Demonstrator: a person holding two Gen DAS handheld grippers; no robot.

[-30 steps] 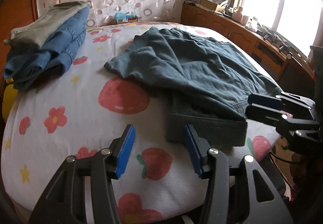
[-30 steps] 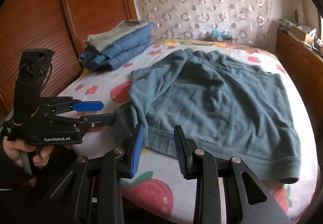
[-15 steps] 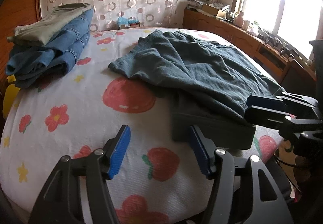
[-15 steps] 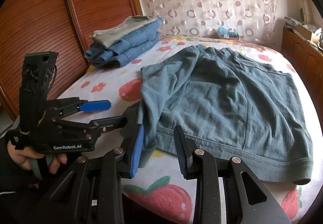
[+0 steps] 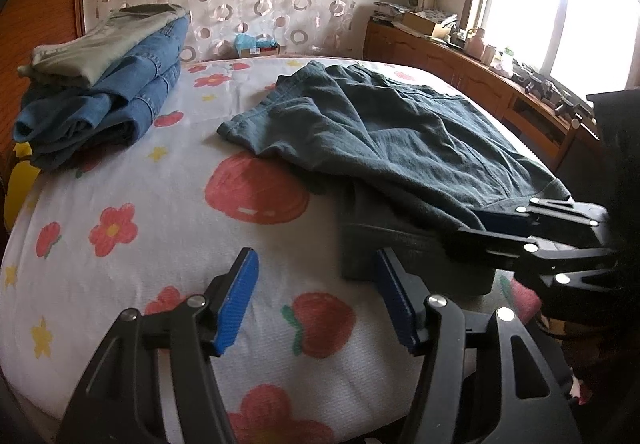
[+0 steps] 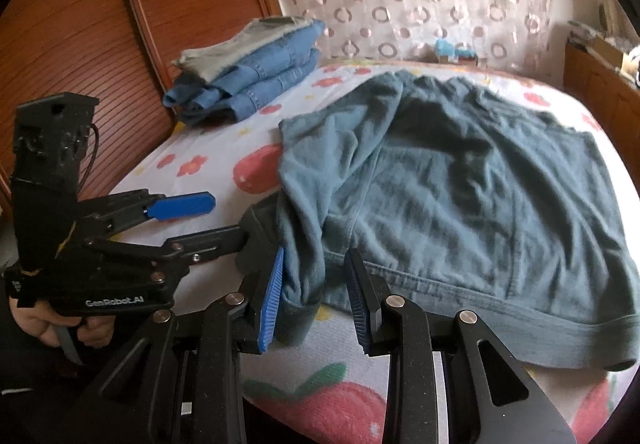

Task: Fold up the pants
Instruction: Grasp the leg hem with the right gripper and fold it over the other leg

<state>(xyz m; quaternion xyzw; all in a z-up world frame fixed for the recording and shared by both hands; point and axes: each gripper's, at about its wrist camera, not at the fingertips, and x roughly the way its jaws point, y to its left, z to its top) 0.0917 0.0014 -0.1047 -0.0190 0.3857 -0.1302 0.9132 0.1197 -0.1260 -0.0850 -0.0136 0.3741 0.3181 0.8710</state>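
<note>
Dark teal pants lie spread on the flowered bed sheet, and one leg is folded over on the left side. My left gripper is open just above the sheet with nothing between its pads, and its right pad is beside the pants' near corner. From the right wrist view, the left gripper has its lower finger touching that corner. My right gripper is closing around a hanging fold of the pants' near edge. The left pad touches the cloth, while the right pad stands clear. In the left wrist view the right gripper reaches in from the right.
A stack of folded jeans sits at the bed's far left, next to the wooden headboard. A wooden cabinet with clutter runs under the window on the right. A person's hand holds the left gripper's handle.
The left jaws have widened. The right gripper has moved forward onto the pants' near edge, so a fold now hangs between its pads, and its jaws have narrowed slightly.
</note>
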